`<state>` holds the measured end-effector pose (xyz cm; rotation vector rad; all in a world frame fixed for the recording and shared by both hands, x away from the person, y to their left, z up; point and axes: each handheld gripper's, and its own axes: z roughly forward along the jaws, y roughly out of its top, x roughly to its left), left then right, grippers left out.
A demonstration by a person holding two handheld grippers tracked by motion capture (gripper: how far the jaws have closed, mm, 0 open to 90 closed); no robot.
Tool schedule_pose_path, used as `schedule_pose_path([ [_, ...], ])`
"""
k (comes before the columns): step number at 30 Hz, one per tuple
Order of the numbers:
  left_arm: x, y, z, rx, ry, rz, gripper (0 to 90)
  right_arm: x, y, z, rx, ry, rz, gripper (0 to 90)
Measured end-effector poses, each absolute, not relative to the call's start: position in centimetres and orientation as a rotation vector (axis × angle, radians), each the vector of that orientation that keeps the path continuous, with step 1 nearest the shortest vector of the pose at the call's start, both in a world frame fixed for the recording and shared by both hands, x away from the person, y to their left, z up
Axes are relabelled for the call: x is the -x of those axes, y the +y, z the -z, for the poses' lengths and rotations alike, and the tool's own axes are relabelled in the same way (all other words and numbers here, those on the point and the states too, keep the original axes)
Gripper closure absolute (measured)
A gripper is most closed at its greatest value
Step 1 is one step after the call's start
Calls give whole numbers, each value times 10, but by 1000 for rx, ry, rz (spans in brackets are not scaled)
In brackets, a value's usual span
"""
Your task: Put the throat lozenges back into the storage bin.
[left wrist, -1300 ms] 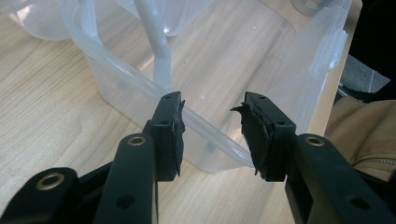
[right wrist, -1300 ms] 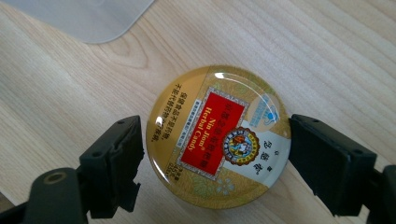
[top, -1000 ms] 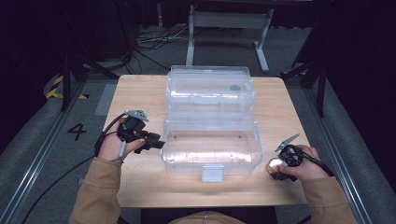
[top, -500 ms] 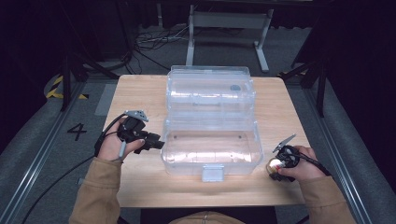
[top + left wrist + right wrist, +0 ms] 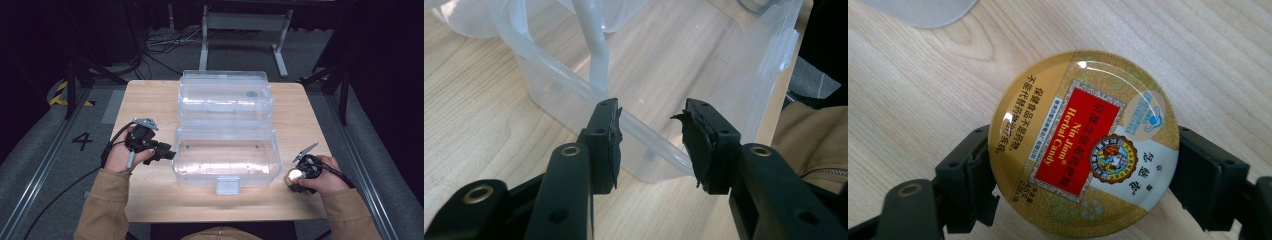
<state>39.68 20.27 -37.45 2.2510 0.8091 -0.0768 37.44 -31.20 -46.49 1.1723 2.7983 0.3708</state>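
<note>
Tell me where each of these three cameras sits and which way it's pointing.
High view: above the person's side, looking forward and down at the table; forearms, both hands show.
Left gripper view: rides the left gripper, open jaws toward the clear box.
Right gripper view: rides the right gripper, on the candy tin.
Shared: the box, tabletop.

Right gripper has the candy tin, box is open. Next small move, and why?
Probably lift the candy tin off the table and carry it left toward the open clear box. The right gripper is shut on its sides beside the box's right end. The left gripper sits open astride the box's rim, gripping nothing yet.
</note>
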Motion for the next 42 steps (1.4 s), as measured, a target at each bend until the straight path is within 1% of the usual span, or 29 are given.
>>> schedule_pose_path([
  [14,-392,208,371,-2239,819,61,591,-371,-310,448,-1161,2804,-435,200],
  [22,-389,213,371,-2225,839,50,591,-374,-313,420,-1121,2778,-449,200],
  [26,-389,216,371,-2221,847,46,591,-376,-313,413,-1111,2775,-456,200],
  [36,-387,220,371,-2213,857,43,591,-382,-304,382,-1049,2780,-525,200],
  [42,-387,222,370,-2205,865,40,591,-383,-301,371,-1039,2785,-535,200],
])
